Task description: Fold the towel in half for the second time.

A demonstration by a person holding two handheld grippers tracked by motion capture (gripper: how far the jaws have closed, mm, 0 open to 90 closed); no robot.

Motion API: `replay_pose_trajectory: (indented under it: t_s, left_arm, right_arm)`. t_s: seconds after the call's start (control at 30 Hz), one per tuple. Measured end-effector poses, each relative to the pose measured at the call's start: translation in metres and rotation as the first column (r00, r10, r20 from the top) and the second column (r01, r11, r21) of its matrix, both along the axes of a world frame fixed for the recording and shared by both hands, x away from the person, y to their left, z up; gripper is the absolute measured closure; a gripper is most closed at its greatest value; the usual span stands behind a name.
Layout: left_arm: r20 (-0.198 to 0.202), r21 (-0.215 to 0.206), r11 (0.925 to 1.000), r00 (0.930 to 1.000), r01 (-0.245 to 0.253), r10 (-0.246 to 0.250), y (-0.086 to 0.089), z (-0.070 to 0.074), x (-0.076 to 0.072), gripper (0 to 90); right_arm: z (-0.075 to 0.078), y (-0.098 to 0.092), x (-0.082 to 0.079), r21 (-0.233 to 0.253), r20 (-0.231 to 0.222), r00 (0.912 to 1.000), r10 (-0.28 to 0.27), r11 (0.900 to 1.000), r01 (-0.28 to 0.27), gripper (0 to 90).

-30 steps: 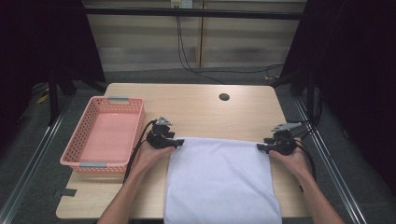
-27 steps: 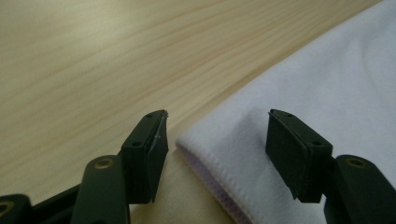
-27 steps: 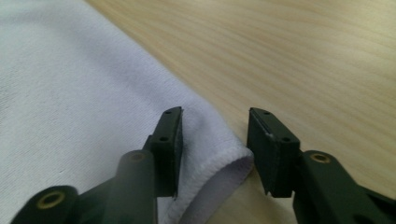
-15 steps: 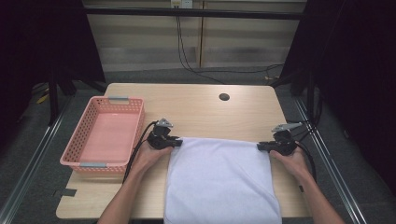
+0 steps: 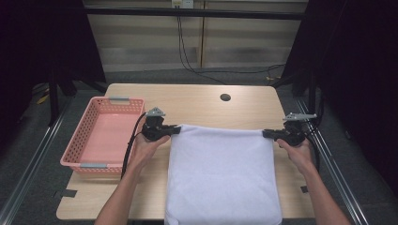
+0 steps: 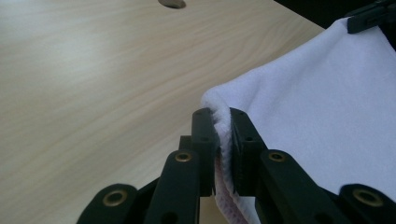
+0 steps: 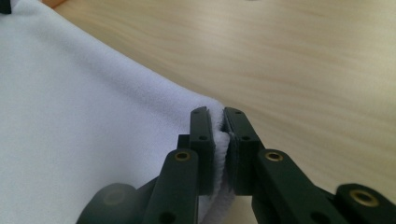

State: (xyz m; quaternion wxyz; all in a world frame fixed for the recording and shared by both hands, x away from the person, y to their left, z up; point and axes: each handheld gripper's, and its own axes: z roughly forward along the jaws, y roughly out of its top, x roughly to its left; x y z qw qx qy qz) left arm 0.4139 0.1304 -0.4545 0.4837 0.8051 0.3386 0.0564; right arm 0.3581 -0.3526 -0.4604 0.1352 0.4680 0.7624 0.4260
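Note:
A white towel (image 5: 220,173) lies spread on the wooden table (image 5: 202,105), its near end hanging over the front edge. My left gripper (image 5: 176,130) is shut on the towel's far left corner (image 6: 219,100). My right gripper (image 5: 265,133) is shut on the far right corner (image 7: 217,109). The far edge of the towel is stretched straight between them. In the left gripper view the towel (image 6: 327,107) runs off to the right and the other gripper (image 6: 369,16) pinches its far corner. In the right gripper view the towel (image 7: 79,130) spreads to the left.
A pink plastic basket (image 5: 89,145) stands empty at the table's left side, close to my left hand. A dark round hole (image 5: 225,97) marks the tabletop behind the towel. Metal rails run along both sides of the table.

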Motion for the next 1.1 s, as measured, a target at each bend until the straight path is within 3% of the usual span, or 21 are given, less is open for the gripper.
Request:
replay_pose_trajectory:
  t_s: [0.13, 0.37, 0.53, 0.63, 0.7, 0.77, 0.83, 0.93, 1.1]
  left_arm:
    - [0.01, -0.028, 0.9989, 0.9992, -0.037, 0.037, 0.005, 0.011, 0.01, 82.9]
    - [0.034, -0.021, 0.9986, 0.9982, -0.049, 0.049, 0.004, 0.024, 0.026, 83.0]
    - [0.061, -0.009, 0.9958, 0.9939, -0.092, 0.092, 0.0, 0.032, 0.035, 83.1]
    - [0.077, -0.045, 0.9936, 0.9913, -0.103, 0.106, -0.002, 0.037, 0.035, 83.3]
    - [0.09, -0.034, 0.9959, 0.9922, -0.084, 0.087, -0.001, 0.041, 0.031, 83.3]
    - [0.1, -0.051, 0.9961, 0.992, -0.072, 0.077, 0.001, 0.046, 0.025, 83.3]
    - [0.117, -0.031, 0.9984, 0.9918, -0.046, 0.05, 0.001, 0.05, 0.018, 83.3]
    - [0.13, -0.056, 0.9981, 0.991, -0.025, 0.032, 0.003, 0.057, 0.006, 83.3]
    - [0.142, -0.088, 0.9957, 0.9897, 0.029, -0.016, 0.012, 0.065, -0.024, 83.3]
  right_arm:
    - [0.014, 0.004, 0.013, 0.017, 0.03, 0.9995, -0.006, 1.0, 0.005, 83.0]
    - [0.027, 0.001, 0.038, 0.048, 0.048, 0.9985, -0.029, 0.999, 0.026, 83.1]
    - [0.037, 0.0, 0.05, 0.058, 0.082, 0.994, -0.072, 0.996, 0.068, 84.2]
    - [0.044, -0.001, 0.053, 0.089, 0.115, 0.9888, -0.094, 0.992, 0.084, 84.5]
    - [0.049, -0.004, 0.05, 0.103, 0.127, 0.9875, -0.094, 0.991, 0.081, 84.6]
    - [0.053, -0.006, 0.043, 0.116, 0.138, 0.9875, -0.077, 0.991, 0.061, 84.6]
    - [0.055, -0.007, 0.033, 0.126, 0.145, 0.9877, -0.058, 0.991, 0.04, 84.7]
    - [0.059, -0.008, 0.018, 0.13, 0.136, 0.9898, -0.042, 0.991, 0.024, 84.8]
    - [0.07, -0.011, -0.014, 0.123, 0.163, 0.9866, 0.0, 0.992, -0.02, 84.8]
